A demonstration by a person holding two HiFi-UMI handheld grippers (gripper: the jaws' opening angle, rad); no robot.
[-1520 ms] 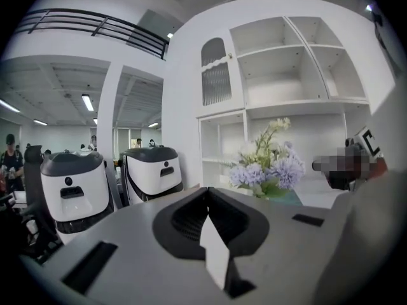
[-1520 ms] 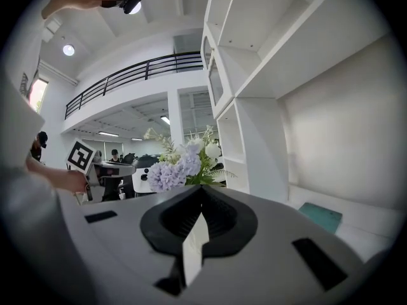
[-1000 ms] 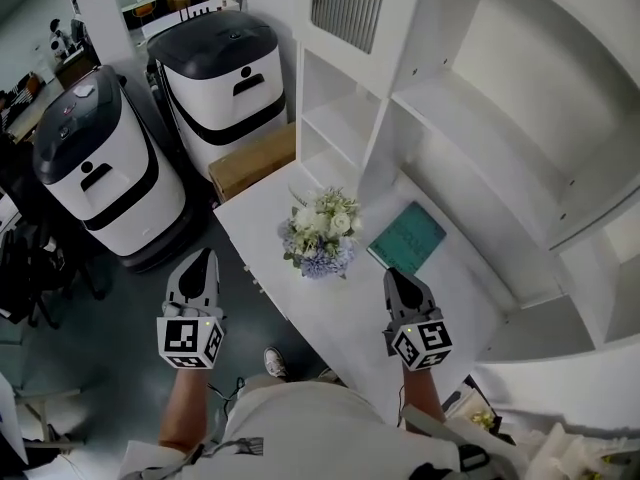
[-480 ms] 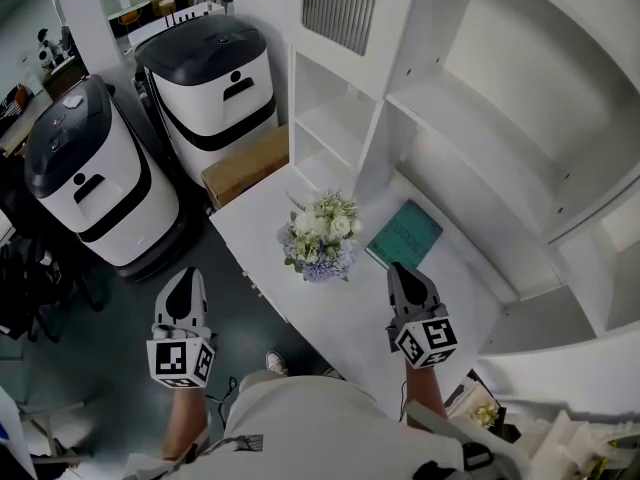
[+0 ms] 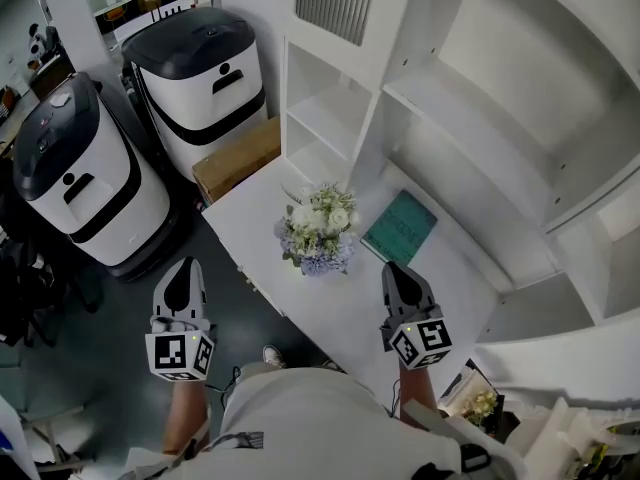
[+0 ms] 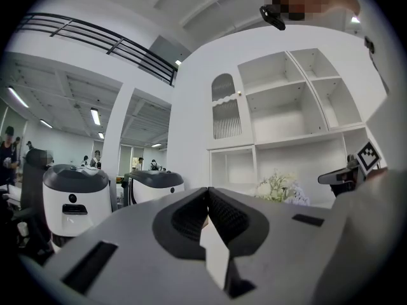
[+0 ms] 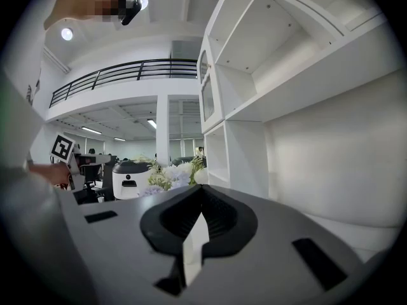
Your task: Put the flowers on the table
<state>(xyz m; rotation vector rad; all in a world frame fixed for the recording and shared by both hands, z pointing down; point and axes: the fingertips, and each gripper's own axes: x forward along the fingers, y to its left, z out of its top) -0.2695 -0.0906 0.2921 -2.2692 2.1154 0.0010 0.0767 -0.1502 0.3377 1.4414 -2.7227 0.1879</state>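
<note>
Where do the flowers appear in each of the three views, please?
Head view: flowers at centre, on the table, left of the green book.
Left gripper view: flowers low, right of centre.
Right gripper view: flowers low, left of centre.
Shared landmark: the white shelves stand next to the flowers in all three.
</note>
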